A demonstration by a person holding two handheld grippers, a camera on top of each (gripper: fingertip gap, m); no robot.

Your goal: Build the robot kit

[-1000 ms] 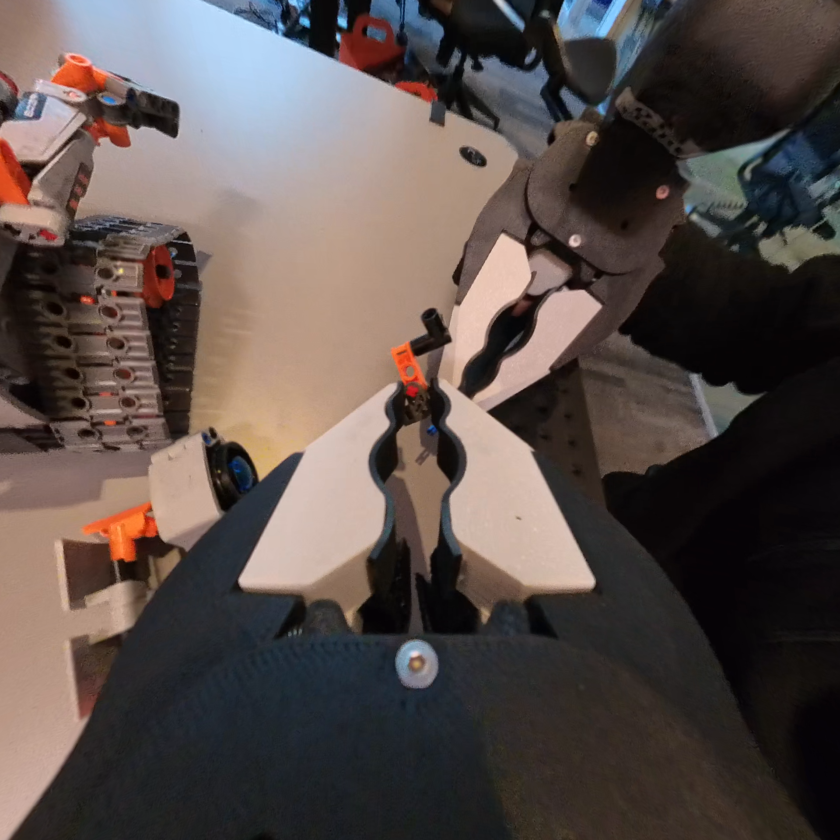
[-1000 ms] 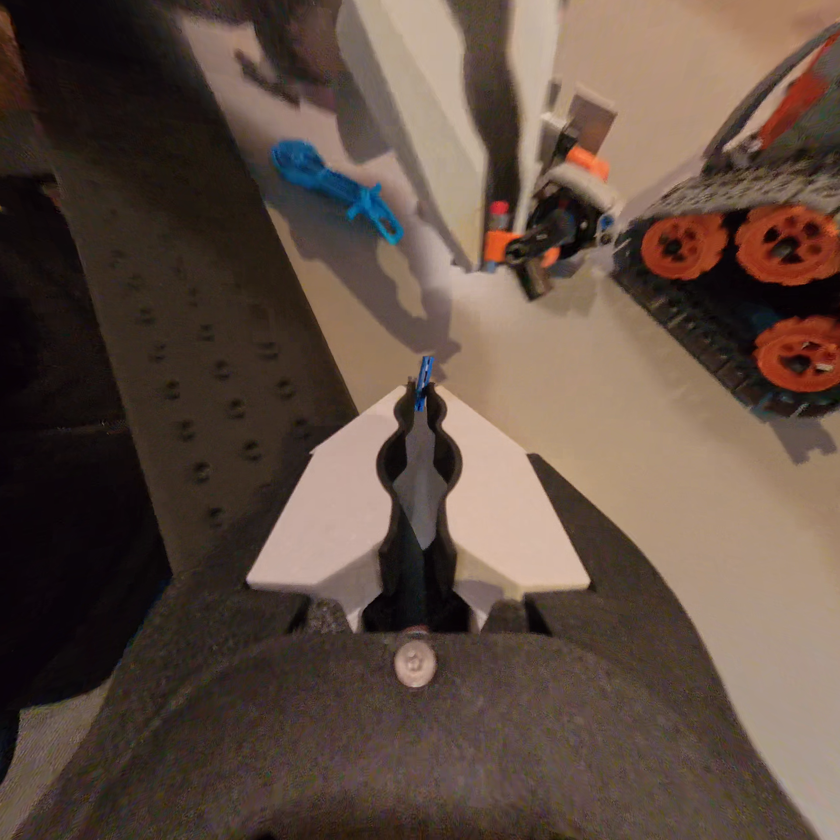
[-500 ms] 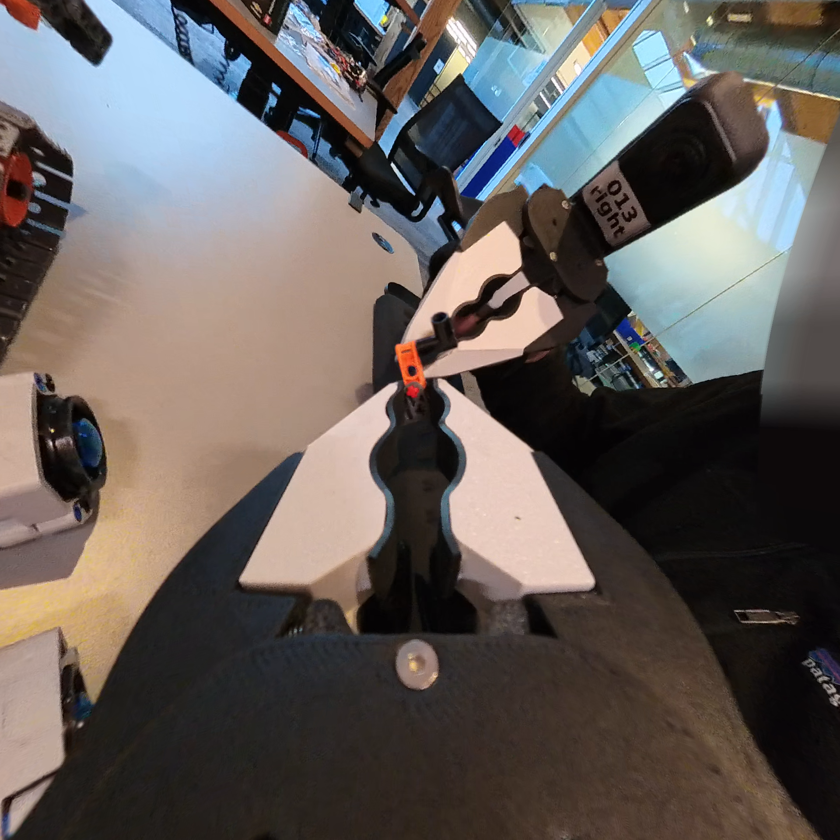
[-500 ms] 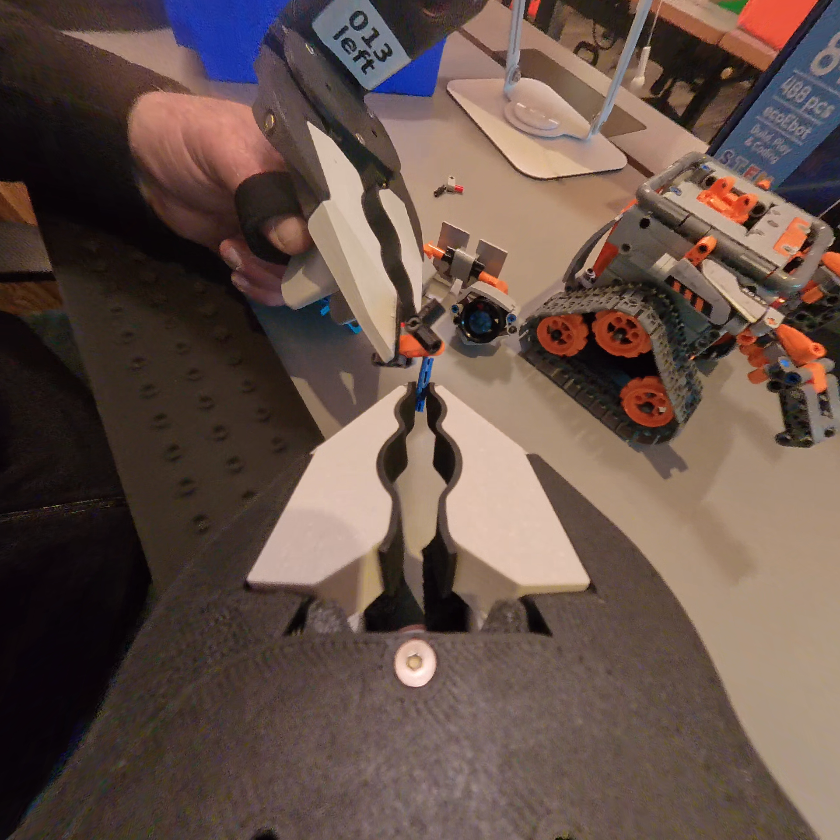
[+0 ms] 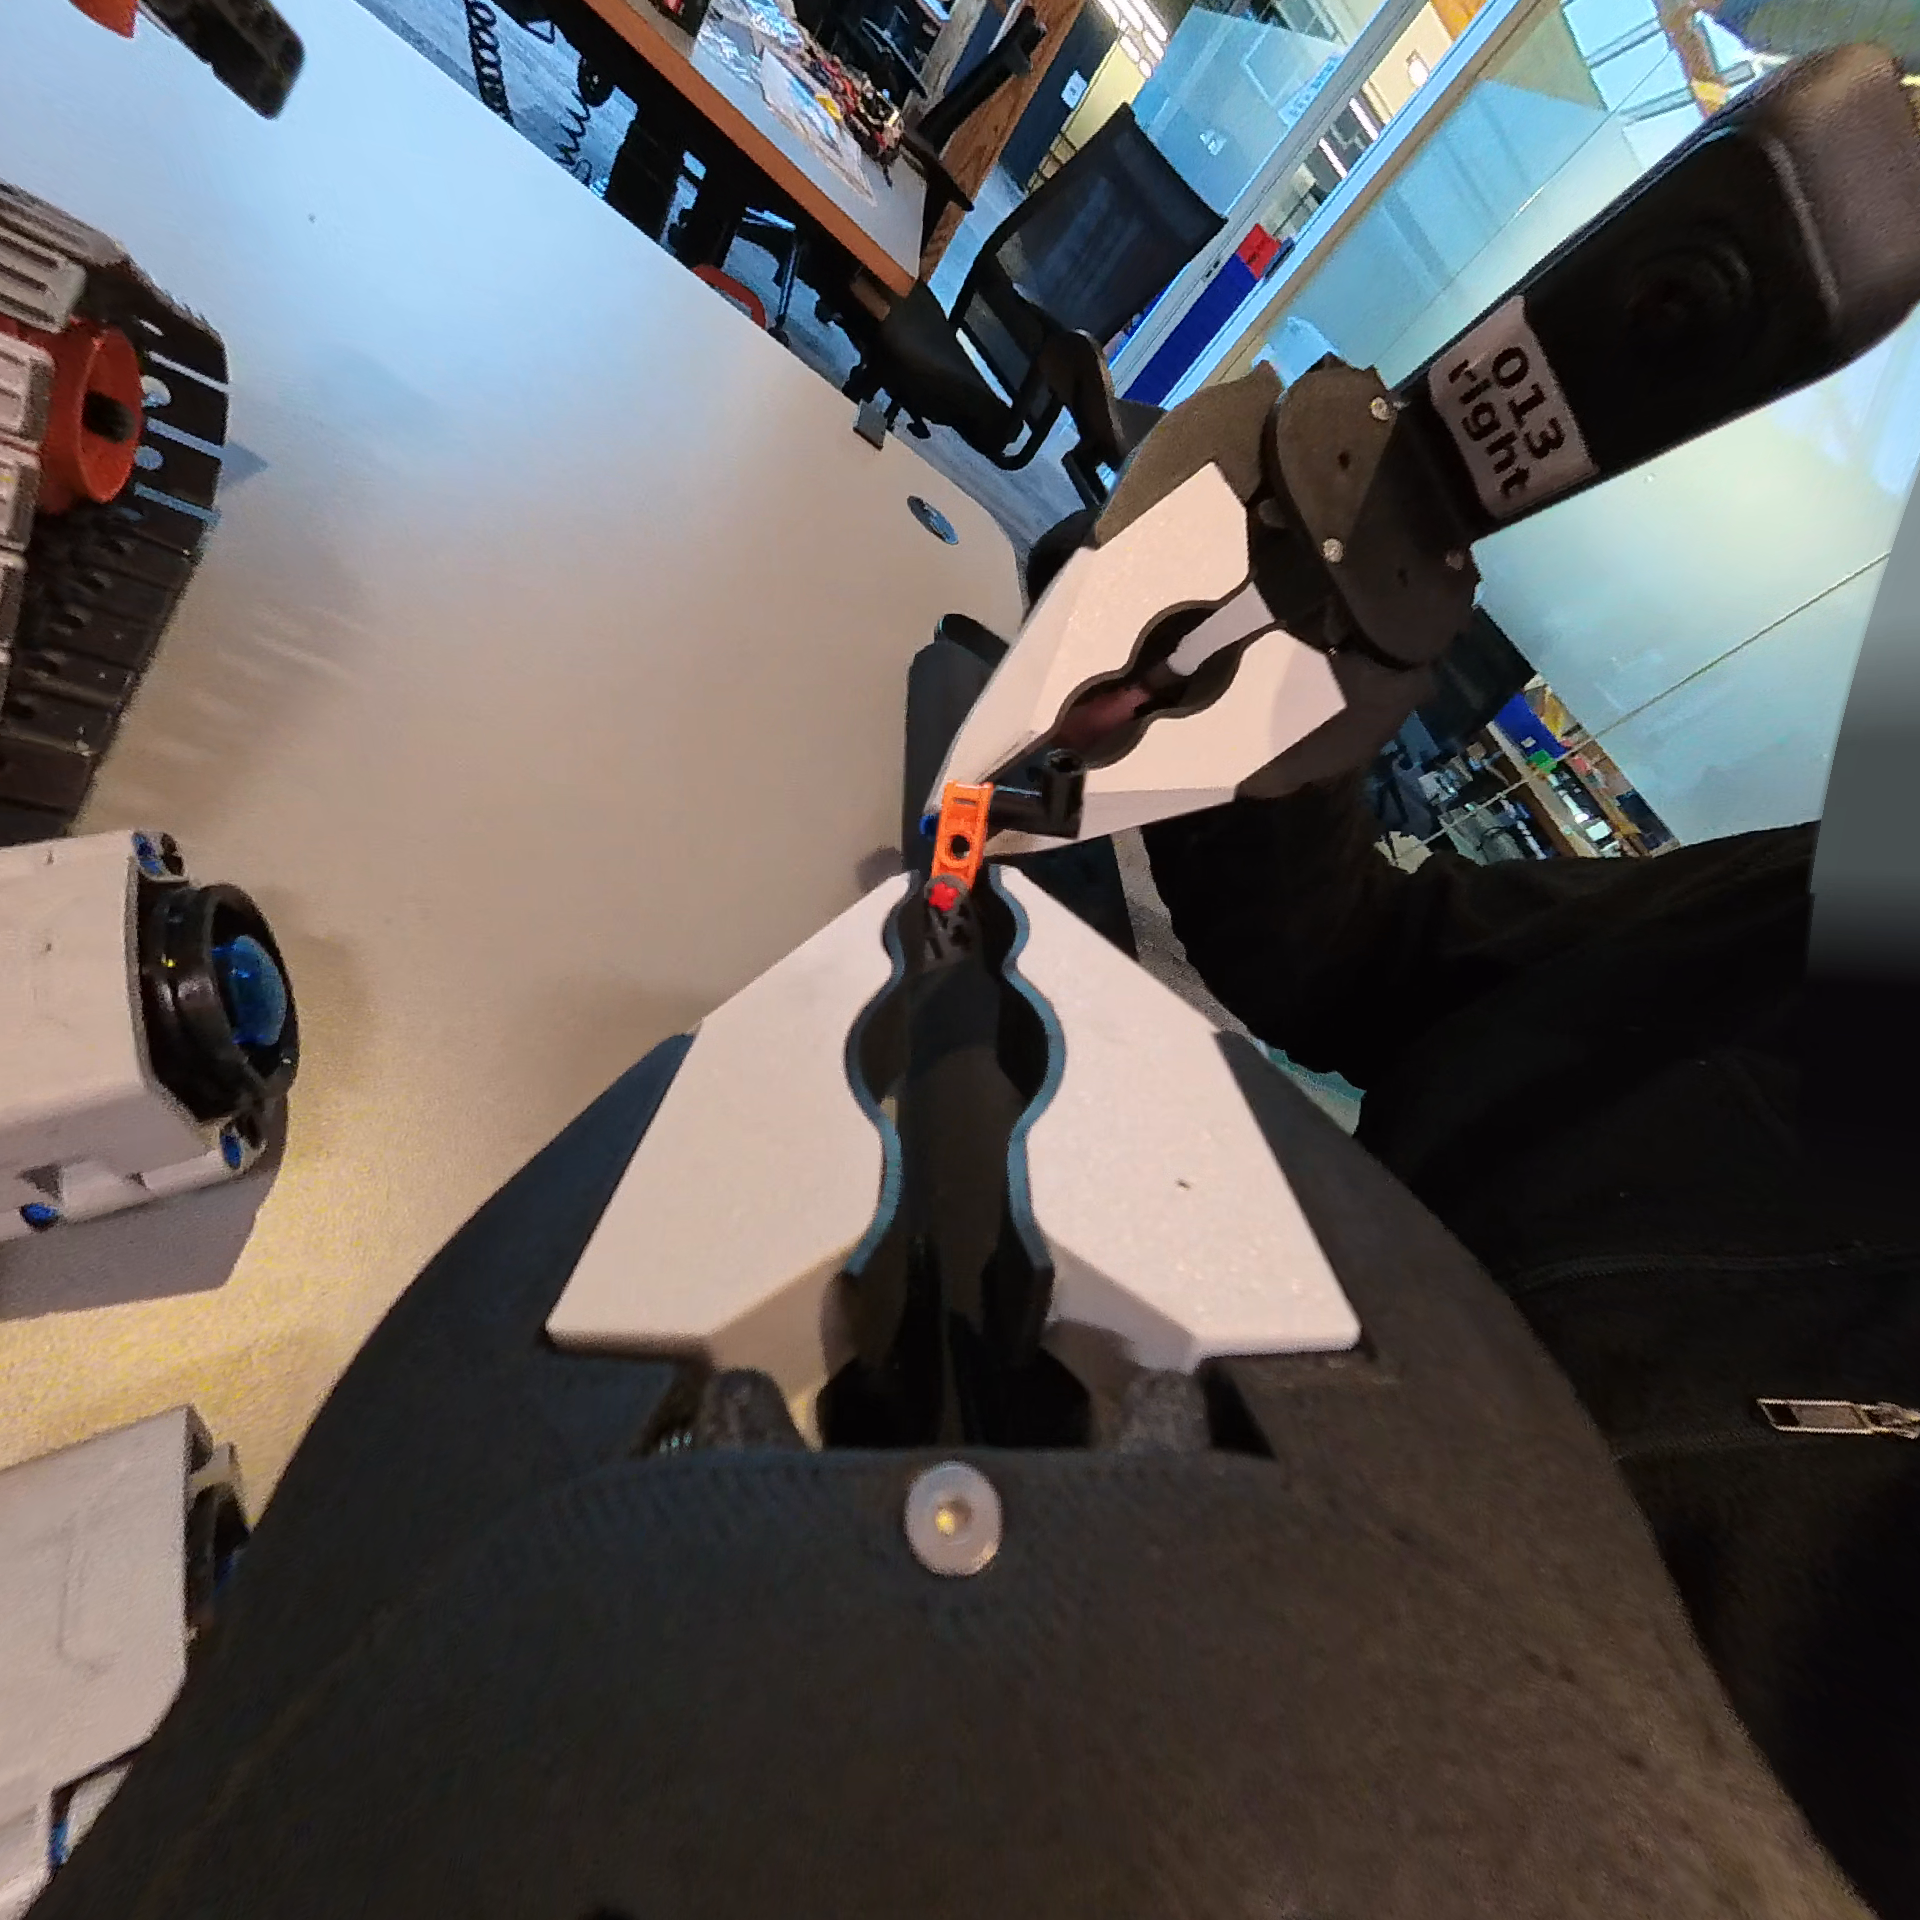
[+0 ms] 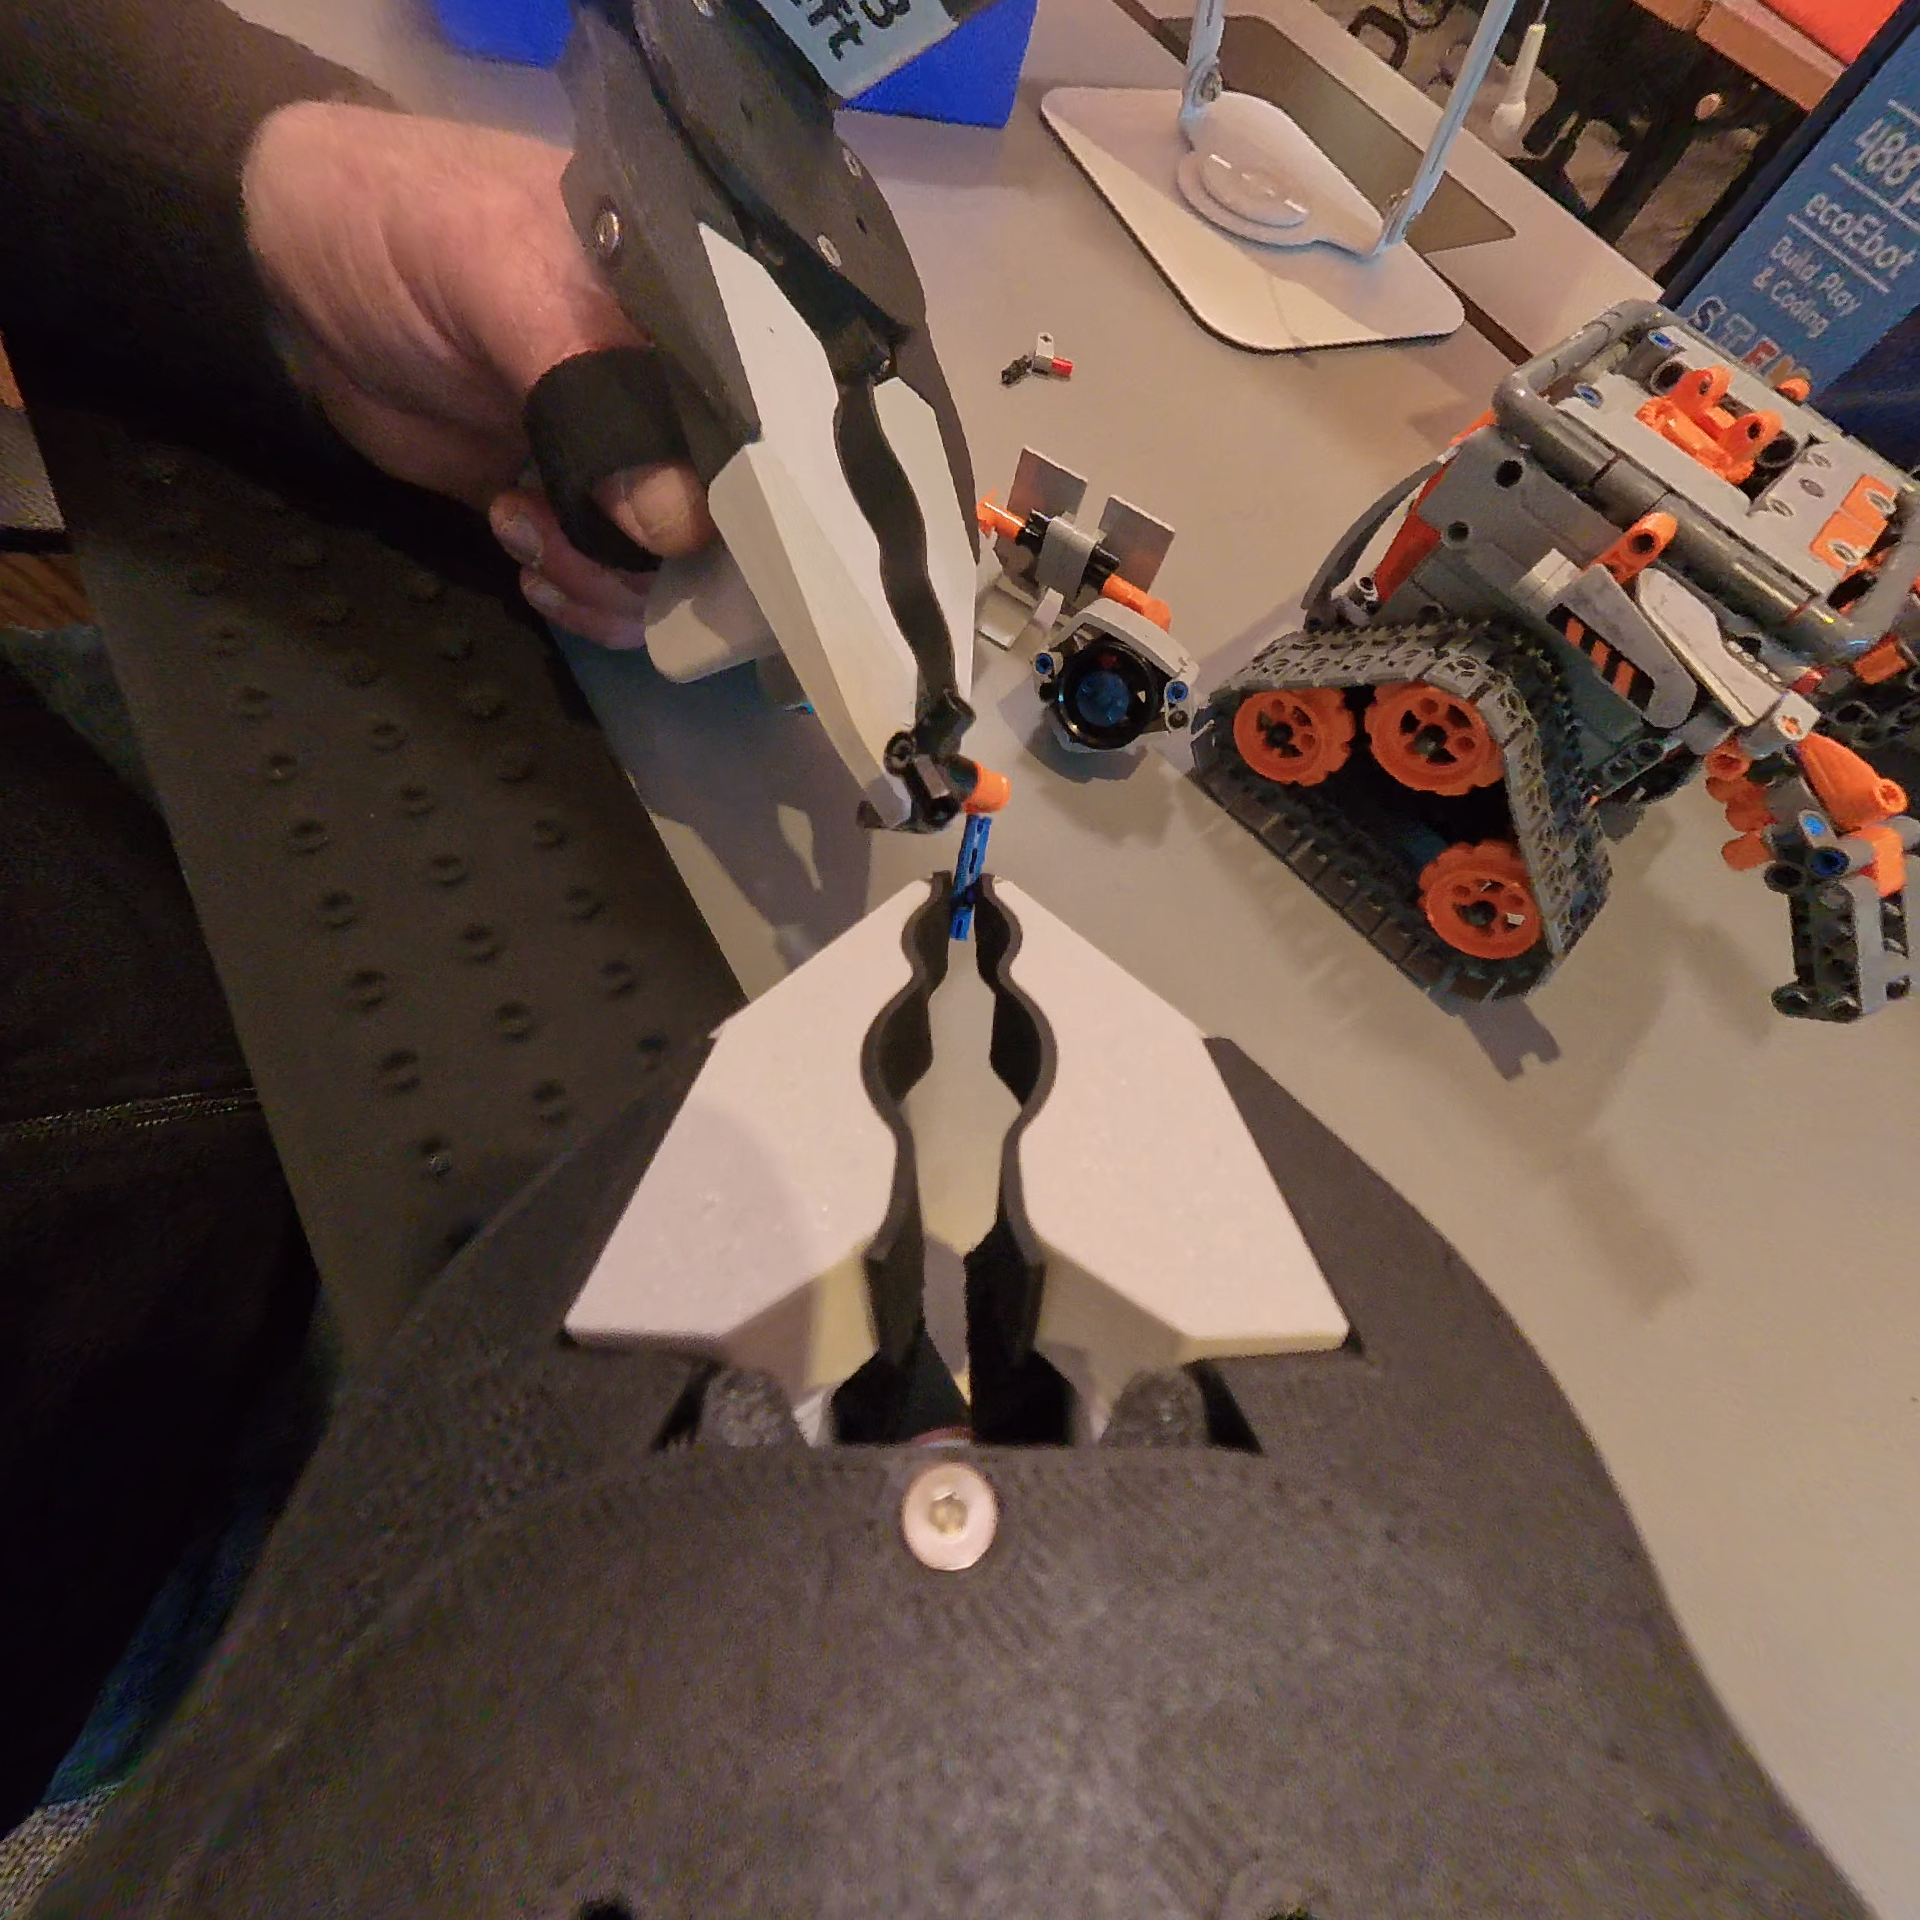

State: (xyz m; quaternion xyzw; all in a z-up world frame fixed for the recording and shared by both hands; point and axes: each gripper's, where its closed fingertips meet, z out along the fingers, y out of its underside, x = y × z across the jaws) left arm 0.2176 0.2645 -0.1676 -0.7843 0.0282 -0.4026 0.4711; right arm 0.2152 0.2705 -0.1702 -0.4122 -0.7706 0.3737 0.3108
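Note:
My left gripper [image 5: 954, 896] is shut on a small orange-and-black brick piece [image 5: 960, 840] that sticks out past its tips. My right gripper [image 6: 966, 902] is shut on a thin blue pin [image 6: 970, 873]. The two grippers meet tip to tip above the near table edge. In the right wrist view the blue pin's upper end touches the orange-and-black piece [image 6: 948, 781] held by the left gripper [image 6: 914, 805]. In the left wrist view the right gripper [image 5: 971, 805] comes in from the upper right, its tips against the orange piece; the blue pin is mostly hidden there.
A tracked grey-and-orange brick robot [image 6: 1558, 686] stands on the grey table [image 6: 1351, 1195] to the right. A small grey module with a blue lens [image 6: 1112, 691] lies beside it, also at the left in the left wrist view [image 5: 135, 1029]. A white lamp base [image 6: 1257, 208] and loose small parts [image 6: 1039, 364] lie farther back. The grippers are tip to tip, or close to it. The tracked grey-and-orange brick robot [image 6: 1558, 686] is about equally far from each gripper, around 15 centimeters.
A second ago both grippers pointed down at the table. They have tilted up and come together, and the blue pin now touches the orange-and-black piece. Both stayed shut.

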